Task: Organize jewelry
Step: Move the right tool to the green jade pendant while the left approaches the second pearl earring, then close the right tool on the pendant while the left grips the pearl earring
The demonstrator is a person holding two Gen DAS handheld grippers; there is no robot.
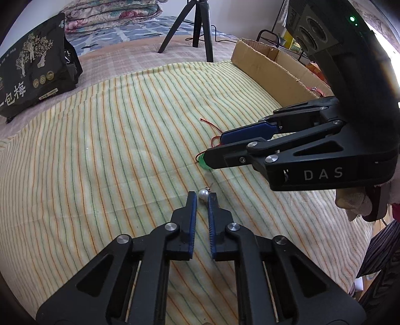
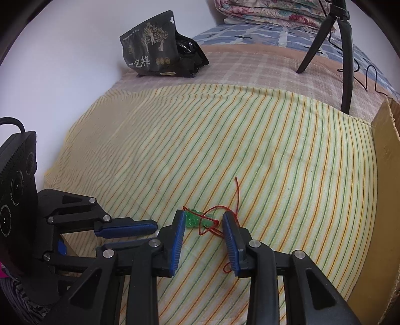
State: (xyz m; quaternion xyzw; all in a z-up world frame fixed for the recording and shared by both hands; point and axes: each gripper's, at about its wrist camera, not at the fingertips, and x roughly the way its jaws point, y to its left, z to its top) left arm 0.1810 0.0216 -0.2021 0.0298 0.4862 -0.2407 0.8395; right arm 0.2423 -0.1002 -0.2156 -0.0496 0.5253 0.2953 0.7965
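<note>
A white pearl earring [image 1: 203, 194] lies on the striped cloth [image 1: 112, 150] between the tips of my left gripper [image 1: 202, 196]; the jaws are narrowly open around it and not clamped. A green pendant [image 2: 197, 219] on a red cord [image 2: 237, 195] lies between the tips of my right gripper [image 2: 203, 217], which is open around it. In the left wrist view the right gripper [image 1: 212, 147] comes in from the right, with the pendant [image 1: 204, 162] under its tips. The left gripper [image 2: 147, 228] shows at the left of the right wrist view.
A cardboard box [image 1: 270, 67] stands at the cloth's far right edge and also shows in the right wrist view [image 2: 386, 150]. A black snack bag [image 1: 32, 72] stands at the back left. A tripod [image 1: 197, 27] stands behind the cloth. Folded quilts [image 2: 270, 12] lie at the back.
</note>
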